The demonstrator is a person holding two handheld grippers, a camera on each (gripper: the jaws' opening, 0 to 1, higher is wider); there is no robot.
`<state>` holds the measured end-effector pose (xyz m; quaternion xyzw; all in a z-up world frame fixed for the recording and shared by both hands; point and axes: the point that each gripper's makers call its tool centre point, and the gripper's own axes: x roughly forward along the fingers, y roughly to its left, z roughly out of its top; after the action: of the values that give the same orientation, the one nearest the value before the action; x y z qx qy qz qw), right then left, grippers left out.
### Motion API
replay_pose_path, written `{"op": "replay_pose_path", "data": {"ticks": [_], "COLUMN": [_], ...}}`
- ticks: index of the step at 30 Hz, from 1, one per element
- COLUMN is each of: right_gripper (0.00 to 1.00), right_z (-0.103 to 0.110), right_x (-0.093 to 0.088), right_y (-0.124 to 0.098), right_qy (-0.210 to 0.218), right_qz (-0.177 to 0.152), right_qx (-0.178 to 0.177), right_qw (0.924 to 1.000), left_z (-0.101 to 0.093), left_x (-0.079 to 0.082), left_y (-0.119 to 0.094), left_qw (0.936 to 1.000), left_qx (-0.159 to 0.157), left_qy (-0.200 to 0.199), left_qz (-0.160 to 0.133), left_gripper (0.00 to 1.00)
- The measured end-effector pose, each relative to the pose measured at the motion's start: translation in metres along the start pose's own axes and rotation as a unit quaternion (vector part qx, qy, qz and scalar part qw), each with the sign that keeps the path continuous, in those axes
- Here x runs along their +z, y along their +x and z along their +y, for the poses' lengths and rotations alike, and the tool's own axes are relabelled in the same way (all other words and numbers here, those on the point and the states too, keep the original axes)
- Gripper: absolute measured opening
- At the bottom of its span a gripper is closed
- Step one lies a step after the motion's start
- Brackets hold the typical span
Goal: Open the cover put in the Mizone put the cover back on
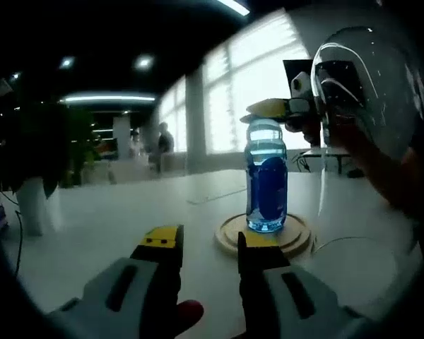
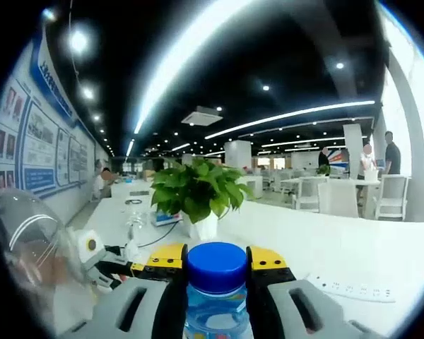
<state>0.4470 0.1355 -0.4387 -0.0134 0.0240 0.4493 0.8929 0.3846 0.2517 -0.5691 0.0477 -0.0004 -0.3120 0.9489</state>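
Observation:
A Mizone bottle [image 1: 267, 176] with blue liquid and a blue label stands upright on a round wooden base [image 1: 230, 236] on the white table. My right gripper [image 1: 272, 108] reaches in from the right at the bottle's top. In the right gripper view its yellow-tipped jaws close on either side of the blue cap [image 2: 215, 267]. My left gripper [image 1: 208, 244] is low and short of the base, open, with nothing between its jaws. A clear glass dome cover [image 1: 360, 85] sits at the right, and I cannot tell what holds it. It also appears as the dome [image 2: 25, 240] at the left.
A potted green plant [image 2: 198, 194] in a white pot stands behind the bottle on the white table [image 1: 113, 212]. A white power strip [image 2: 350, 289] lies at the right. People stand far back near the windows. A fingertip [image 1: 187, 314] rests by my left jaws.

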Motion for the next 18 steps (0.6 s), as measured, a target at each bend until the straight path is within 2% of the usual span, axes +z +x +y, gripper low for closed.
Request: {"op": "replay_pose_path", "data": {"ticks": [2,6,11,18], "right_gripper": [0.24,0.24,0.24,0.25], "right_z": [0.0,-0.001,0.001,0.0], "right_x": [0.0,-0.001,-0.001,0.001], "right_y": [-0.001,-0.004,-0.003,-0.002], "right_qy": [0.0,0.004,0.023,0.021], "right_qz": [0.0,-0.002,-0.011,-0.014], "right_qx": [-0.002,-0.004,0.001,0.003], "right_qw": [1.0,1.0,0.9997,0.9997], "left_z": [-0.002,-0.005,-0.001,0.002], "left_x": [-0.001,0.006,0.01,0.016], "left_y": [0.001,-0.001,-0.004,-0.007], "left_qw": [1.0,1.0,0.9998,0.9994], "left_qx": [-0.001,-0.001,0.005,0.009], "left_qy": [0.008,-0.004,-0.011,-0.019], "left_qz": [0.004,-0.007,-0.017,-0.028], "left_gripper": [0.25,0.25,0.25,0.25]}}
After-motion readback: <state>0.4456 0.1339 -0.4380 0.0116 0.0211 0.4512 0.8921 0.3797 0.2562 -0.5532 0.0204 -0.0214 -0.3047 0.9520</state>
